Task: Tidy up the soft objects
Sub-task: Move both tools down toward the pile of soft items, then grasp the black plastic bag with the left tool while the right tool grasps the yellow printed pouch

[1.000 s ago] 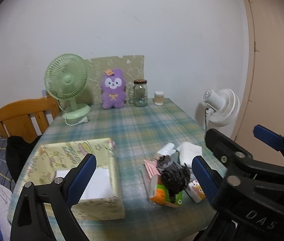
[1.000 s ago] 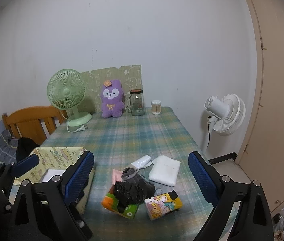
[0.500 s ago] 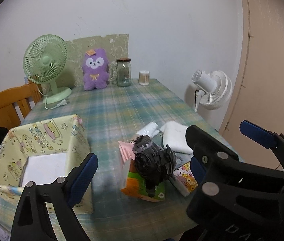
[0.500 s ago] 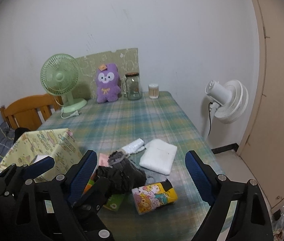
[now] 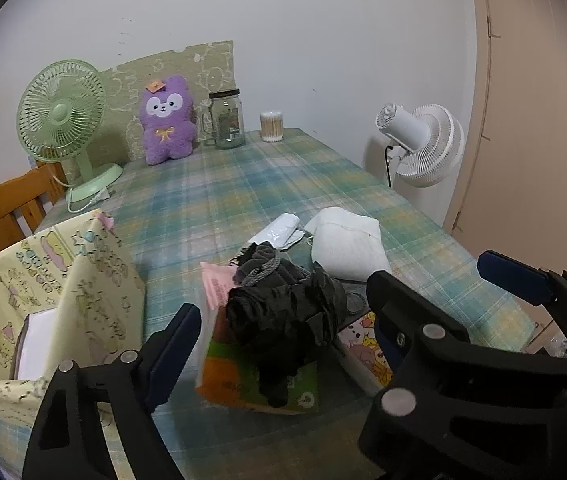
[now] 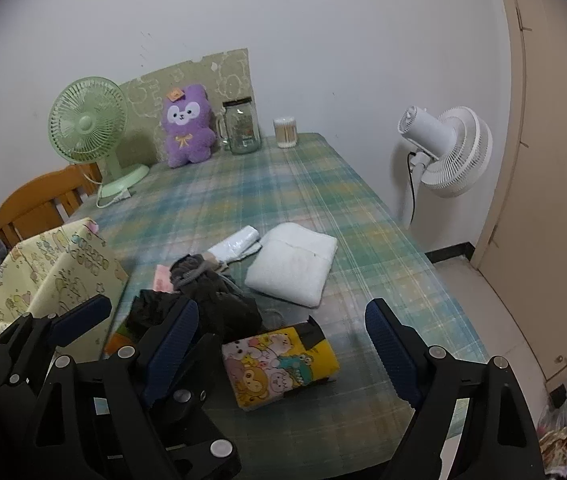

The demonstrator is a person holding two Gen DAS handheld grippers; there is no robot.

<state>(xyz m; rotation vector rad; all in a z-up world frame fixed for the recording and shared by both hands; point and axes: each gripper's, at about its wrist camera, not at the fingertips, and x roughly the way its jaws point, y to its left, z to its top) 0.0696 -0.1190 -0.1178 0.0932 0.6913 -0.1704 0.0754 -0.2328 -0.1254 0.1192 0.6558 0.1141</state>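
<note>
Your left gripper (image 5: 283, 344) and right gripper (image 6: 283, 340) sit side by side above the near edge of the surface, both angled downward. Each one's jaws have just been closing a little yet stand wide, the pads pressing on nothing. Your right gripper's left finger crosses in front of the left one's right finger.

Box (image 5: 95, 280) left of tissue packs (image 5: 259, 380); towel (image 5: 347, 244) behind them.

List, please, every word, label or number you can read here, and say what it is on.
Nothing reads clearly.
Green and orange tissue pack: print, blurred.
Pink packet: print, blurred.
Glass jar: label too small.
Cartoon tissue pack: pictures only, no legible words.
</note>
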